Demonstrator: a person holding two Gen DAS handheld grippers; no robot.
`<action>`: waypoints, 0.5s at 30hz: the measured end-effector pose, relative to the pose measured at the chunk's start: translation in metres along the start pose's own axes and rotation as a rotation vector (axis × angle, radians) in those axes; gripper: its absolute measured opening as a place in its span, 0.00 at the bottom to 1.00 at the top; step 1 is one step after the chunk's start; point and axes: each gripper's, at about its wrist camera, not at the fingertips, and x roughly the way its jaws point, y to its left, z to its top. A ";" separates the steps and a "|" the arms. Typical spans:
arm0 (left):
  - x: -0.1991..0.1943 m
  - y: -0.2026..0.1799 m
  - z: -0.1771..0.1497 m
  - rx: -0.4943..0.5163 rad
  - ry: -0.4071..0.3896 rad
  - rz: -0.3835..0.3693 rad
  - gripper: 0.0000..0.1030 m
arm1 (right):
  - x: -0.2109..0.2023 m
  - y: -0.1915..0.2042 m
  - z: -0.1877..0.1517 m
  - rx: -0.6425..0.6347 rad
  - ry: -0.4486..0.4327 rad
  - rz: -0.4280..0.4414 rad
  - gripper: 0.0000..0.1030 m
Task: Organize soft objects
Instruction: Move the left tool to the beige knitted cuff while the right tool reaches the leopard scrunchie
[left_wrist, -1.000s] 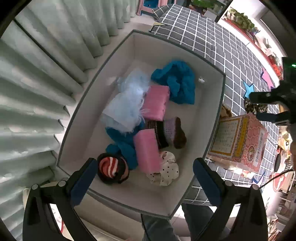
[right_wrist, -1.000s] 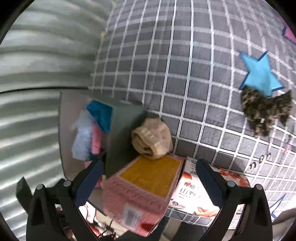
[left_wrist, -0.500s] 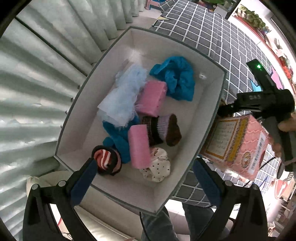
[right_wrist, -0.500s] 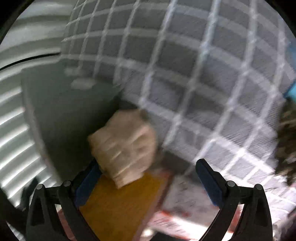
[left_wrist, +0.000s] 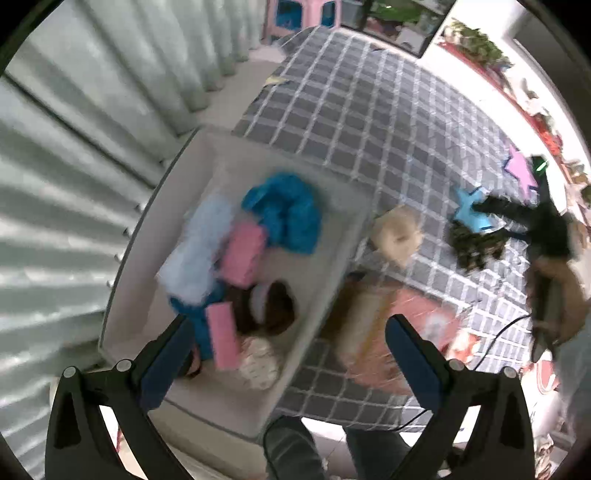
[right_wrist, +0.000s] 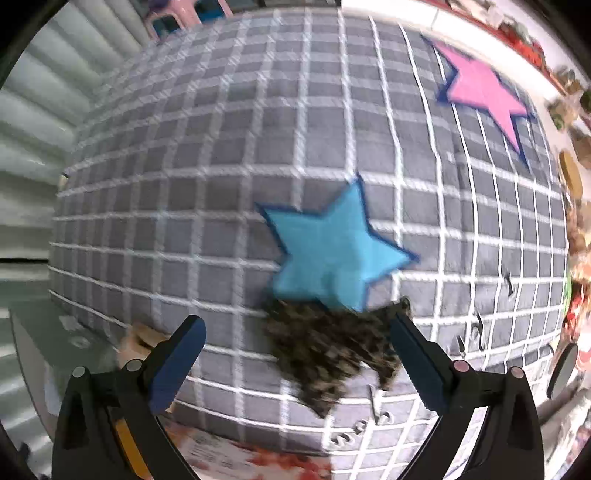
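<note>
Leopard-print cloth (right_wrist: 328, 350): lies just ahead between right gripper (right_wrist: 295, 332) jaws, spread wide, empty; left gripper (left_wrist: 288, 332) wide, farther off.

A grey rug (right_wrist: 258, 155) with a white grid covers the floor, bearing a blue star (right_wrist: 332, 251) and a pink star (right_wrist: 484, 92). Pale pleated curtains (left_wrist: 74, 147) hang along its left edge.

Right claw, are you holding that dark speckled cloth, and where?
No. The right claw is open, holding nothing; the dark speckled cloth lies loose on the grey checked rug. The left claw is open and empty too.
</note>
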 end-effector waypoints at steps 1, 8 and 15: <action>-0.003 -0.009 0.006 0.007 -0.005 -0.020 1.00 | 0.005 -0.005 -0.002 0.003 0.013 0.006 0.98; 0.001 -0.068 0.032 0.103 0.010 -0.068 1.00 | 0.043 -0.010 -0.011 -0.022 0.064 0.039 0.98; 0.024 -0.125 0.060 0.130 0.049 -0.067 1.00 | 0.068 -0.020 -0.041 -0.056 0.080 0.010 0.98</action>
